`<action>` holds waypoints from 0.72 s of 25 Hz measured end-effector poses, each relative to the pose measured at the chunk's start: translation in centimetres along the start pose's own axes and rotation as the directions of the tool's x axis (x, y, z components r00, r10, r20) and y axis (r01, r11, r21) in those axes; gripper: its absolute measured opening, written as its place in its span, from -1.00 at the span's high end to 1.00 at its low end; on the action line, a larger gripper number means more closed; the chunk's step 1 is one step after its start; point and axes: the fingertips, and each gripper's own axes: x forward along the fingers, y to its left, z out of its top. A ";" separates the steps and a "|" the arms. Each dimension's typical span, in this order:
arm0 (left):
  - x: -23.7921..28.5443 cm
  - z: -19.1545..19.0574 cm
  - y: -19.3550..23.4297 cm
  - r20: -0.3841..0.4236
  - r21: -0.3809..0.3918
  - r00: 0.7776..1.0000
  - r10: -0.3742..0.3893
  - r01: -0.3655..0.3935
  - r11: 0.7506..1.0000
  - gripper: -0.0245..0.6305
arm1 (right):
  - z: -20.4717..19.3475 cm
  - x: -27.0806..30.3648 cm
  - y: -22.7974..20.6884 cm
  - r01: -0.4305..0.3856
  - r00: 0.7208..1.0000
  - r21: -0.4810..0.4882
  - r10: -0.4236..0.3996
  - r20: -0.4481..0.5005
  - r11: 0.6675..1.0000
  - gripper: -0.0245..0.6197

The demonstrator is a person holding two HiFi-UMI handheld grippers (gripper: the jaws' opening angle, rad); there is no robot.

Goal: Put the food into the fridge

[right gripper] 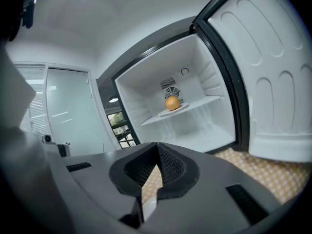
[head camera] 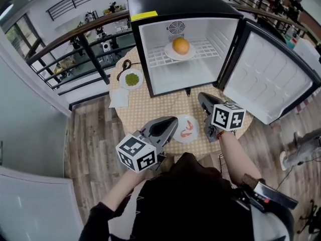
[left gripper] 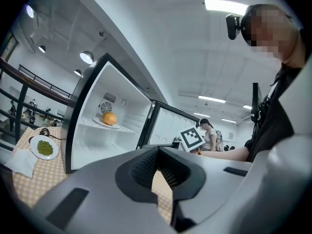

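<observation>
Standing at the far side of the round tabletop [head camera: 165, 104], the small fridge [head camera: 175, 4] has its door [head camera: 273, 79] swung wide to the right. Inside, an orange [head camera: 181, 45] sits on a white plate [head camera: 169, 54] on the wire shelf [head camera: 153, 60]. Left of the fridge, on the tabletop, a second plate [head camera: 122, 81] holds green peas [head camera: 132, 79], with a white napkin [head camera: 119, 98] just on its near side. Toward the near edge a third plate [head camera: 183, 140] carries shrimp [head camera: 186, 128] and lies between the two grippers. The left hand-held gripper [head camera: 173, 120] hovers just left of that plate, its jaws closed on nothing. The right hand-held gripper [head camera: 202, 96] hovers just right of it, pointing toward the fridge, its jaws likewise closed and empty.
</observation>
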 end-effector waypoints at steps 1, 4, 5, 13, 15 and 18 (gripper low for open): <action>-0.4 -0.2 -0.6 -0.002 -0.001 1.000 -0.005 0.005 1.000 0.88 | -1.0 -1.1 0.7 -0.012 1.000 0.008 0.012 -0.004 1.000 0.88; -1.6 -0.8 -2.3 -0.007 -0.008 1.000 -0.022 0.022 1.000 0.88 | -3.3 -4.1 2.4 -0.032 0.999 0.044 0.032 -0.001 0.999 0.88; -2.0 -1.0 -2.9 -0.008 -0.009 1.000 -0.027 0.027 1.000 0.88 | -4.0 -5.1 2.7 -0.031 1.000 0.050 0.031 -0.002 0.998 0.88; -3.7 -3.6 -5.6 -0.042 -0.056 0.998 -0.050 0.047 0.997 0.88 | -5.9 -10.1 4.6 0.003 0.999 0.070 -0.005 0.034 0.998 0.88; -3.9 -3.9 -6.0 -0.047 -0.070 0.998 -0.050 0.046 0.996 0.88 | -6.4 -10.7 4.9 0.008 1.000 0.063 -0.009 0.019 0.998 0.88; -4.2 -3.6 -6.8 -0.042 -0.066 0.998 -0.055 0.052 0.996 0.88 | -6.6 -11.5 5.0 0.016 1.000 0.068 -0.017 0.014 0.998 0.88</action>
